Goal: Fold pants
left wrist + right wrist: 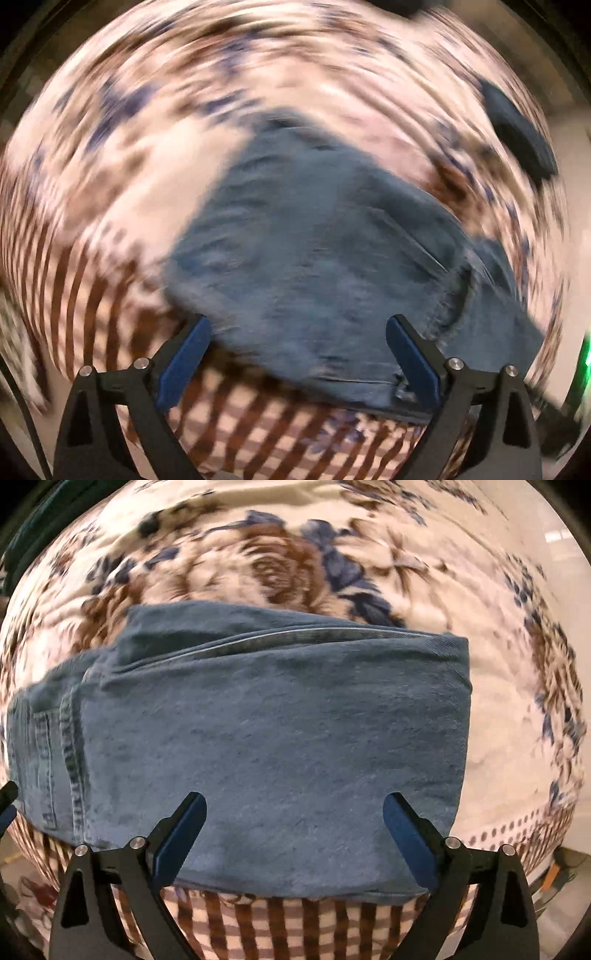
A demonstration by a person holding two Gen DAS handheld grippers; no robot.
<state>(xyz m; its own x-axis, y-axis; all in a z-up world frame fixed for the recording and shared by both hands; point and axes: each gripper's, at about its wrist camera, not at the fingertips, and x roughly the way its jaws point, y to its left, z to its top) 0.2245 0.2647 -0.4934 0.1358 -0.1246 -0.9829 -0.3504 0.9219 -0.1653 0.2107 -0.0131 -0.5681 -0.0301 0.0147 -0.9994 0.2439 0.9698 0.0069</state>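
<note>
We see the folded blue denim pants (273,731) lying on a floral cream blanket (509,709) (left view blurred); left gripper (298,334) and right gripper (294,810) spread wide, holding nothing.

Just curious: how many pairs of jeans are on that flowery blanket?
1: folded jeans lie on the blanket, before both open tongs. Others may lie out of view.

1. A cream blanket (517,701) printed with brown and blue flowers covers the surface; near its edge the print turns to a brown check band (295,923).
2. A dark green fabric (33,528) lies at the far left corner in the right wrist view.
3. Pale floor (561,535) shows beyond the blanket.
</note>
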